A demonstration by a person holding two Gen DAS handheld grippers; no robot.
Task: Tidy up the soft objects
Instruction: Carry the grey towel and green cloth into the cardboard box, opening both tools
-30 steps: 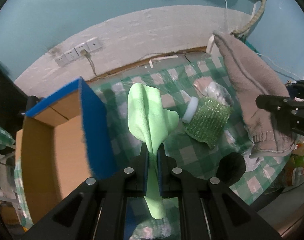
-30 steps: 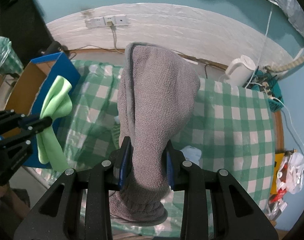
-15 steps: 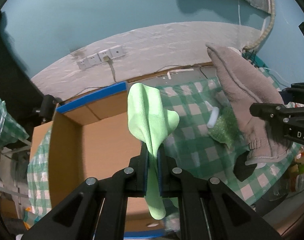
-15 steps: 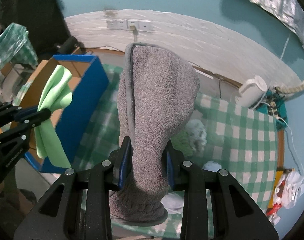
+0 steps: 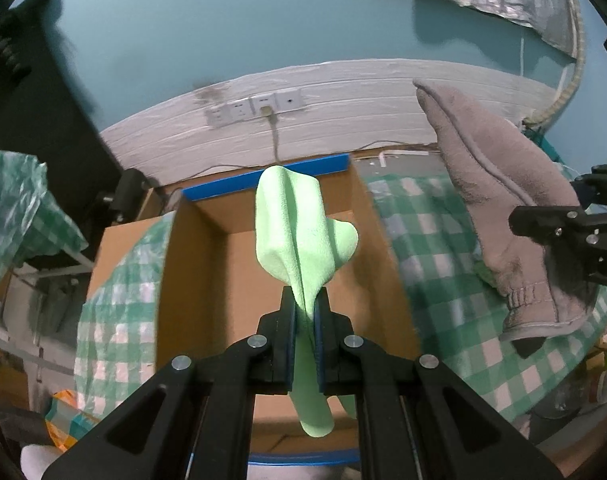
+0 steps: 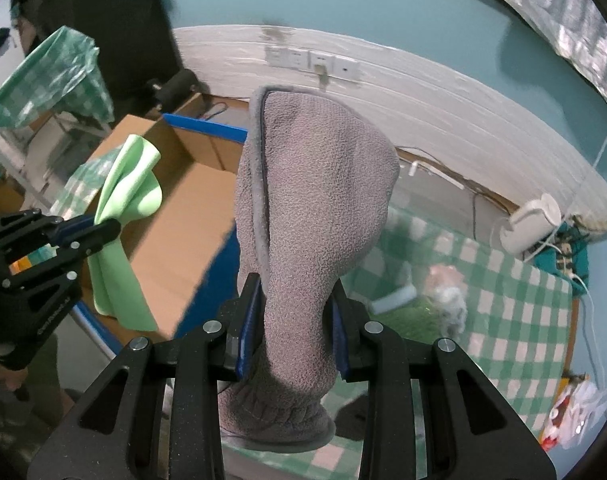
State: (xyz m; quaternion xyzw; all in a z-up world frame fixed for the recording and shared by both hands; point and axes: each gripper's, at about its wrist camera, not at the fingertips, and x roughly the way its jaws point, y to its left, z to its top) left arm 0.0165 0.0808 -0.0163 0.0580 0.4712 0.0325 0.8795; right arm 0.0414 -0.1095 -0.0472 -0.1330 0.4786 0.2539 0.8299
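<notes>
**Inspector:** Report on both claws, taking the cardboard box as reference.

**Assistant:** The left claw is clamped on a light-green microfibre cloth, which hangs directly above the box's open interior. The right claw grips a grey fleece slipper around its ankle, above the box's blue-edged side nearest the checked worktop.

**Inspector:** Handling?

**Assistant:** In my judgement both are light and soft. The cloth is limp, drooping either side of the pinch, and will drop crumpled. The slipper is bulkier and holds its shape, so a mid-body hold suits it.
</notes>
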